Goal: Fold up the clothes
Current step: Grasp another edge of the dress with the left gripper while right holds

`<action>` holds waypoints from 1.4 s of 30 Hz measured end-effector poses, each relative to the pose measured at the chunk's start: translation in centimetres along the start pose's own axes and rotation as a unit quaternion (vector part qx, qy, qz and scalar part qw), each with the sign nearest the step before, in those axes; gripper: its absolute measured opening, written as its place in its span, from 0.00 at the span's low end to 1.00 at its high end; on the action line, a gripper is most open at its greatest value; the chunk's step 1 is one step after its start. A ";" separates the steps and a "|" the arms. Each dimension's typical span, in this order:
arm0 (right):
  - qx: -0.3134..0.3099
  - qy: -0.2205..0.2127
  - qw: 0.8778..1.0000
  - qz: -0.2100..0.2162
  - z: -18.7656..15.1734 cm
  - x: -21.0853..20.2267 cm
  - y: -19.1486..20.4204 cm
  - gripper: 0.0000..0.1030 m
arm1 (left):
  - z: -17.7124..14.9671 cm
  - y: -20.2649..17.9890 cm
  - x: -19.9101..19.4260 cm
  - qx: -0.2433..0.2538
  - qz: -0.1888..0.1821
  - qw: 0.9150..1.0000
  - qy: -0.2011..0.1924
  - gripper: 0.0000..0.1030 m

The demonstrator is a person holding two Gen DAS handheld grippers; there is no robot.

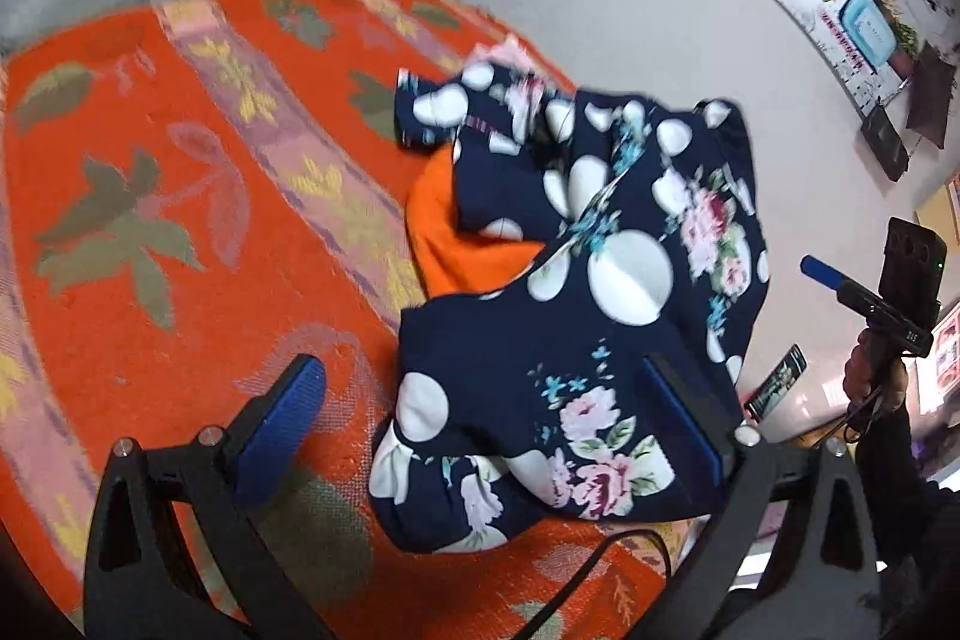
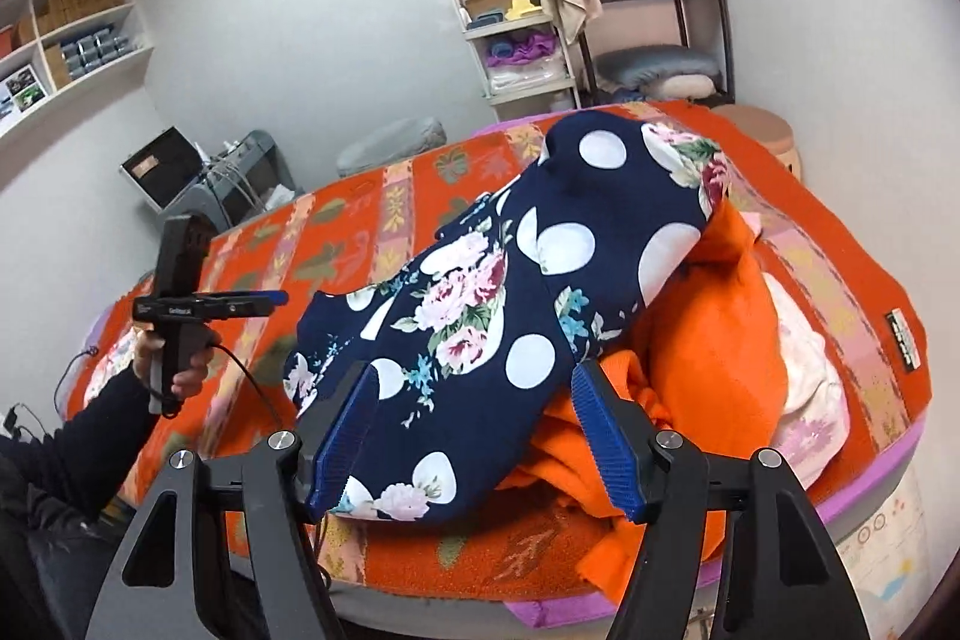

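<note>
A navy garment [image 1: 600, 268] with white dots and pink flowers lies crumpled on the bed; it also shows in the right wrist view [image 2: 498, 316]. It rests on an orange garment [image 1: 450, 244], seen again in the right wrist view [image 2: 708, 340]. My left gripper [image 1: 492, 424] is open, its right finger over the navy garment's near edge, its left finger over the blanket. My right gripper [image 2: 480, 436] is open, its jaws either side of the navy garment's near end. Each gripper appears from the side in the other view: right gripper [image 1: 840, 280], left gripper [image 2: 264, 301].
The bed carries an orange blanket [image 1: 150, 160] with leaf patterns, also in the right wrist view [image 2: 360, 220]. A pale pillow [image 2: 804, 376] lies at its right edge. Shelving racks [image 2: 522, 22] stand behind the bed against the wall. A phone [image 1: 774, 382] lies near the bed.
</note>
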State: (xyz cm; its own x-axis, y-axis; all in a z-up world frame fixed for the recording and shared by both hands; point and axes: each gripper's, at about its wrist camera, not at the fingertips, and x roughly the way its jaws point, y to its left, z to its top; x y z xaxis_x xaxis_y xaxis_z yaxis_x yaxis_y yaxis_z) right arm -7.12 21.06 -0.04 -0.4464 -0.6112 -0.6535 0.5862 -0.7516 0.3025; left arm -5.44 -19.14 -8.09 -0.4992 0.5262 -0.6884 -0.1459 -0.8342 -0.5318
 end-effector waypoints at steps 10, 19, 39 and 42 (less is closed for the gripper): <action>-0.048 0.006 0.998 -0.039 5.1 1.5 -1.3 0.66 | -1.0 -0.9 1.8 -0.010 -0.119 0.992 0.032 0.04; -0.168 0.092 0.979 -0.071 17.5 8.0 -2.4 0.66 | -1.0 -2.1 1.1 -0.016 -0.140 0.990 0.014 0.04; -0.322 -0.080 0.910 -0.249 9.5 4.5 9.7 0.06 | -2.4 -2.0 -2.1 -0.117 -0.133 0.982 -0.068 0.04; -0.359 -0.147 0.879 -0.276 7.8 2.7 14.1 0.06 | -2.1 -3.0 -5.7 -0.122 -0.131 0.976 -0.126 0.04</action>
State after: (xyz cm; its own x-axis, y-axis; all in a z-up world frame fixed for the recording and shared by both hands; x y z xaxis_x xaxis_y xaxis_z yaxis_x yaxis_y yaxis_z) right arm -5.36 6.87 7.88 -0.8909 -0.3190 -0.3234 0.4534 -0.6678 -0.5903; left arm -0.32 -19.32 -3.60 -0.6705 0.6334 -0.3863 -0.1042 -0.5958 -0.7963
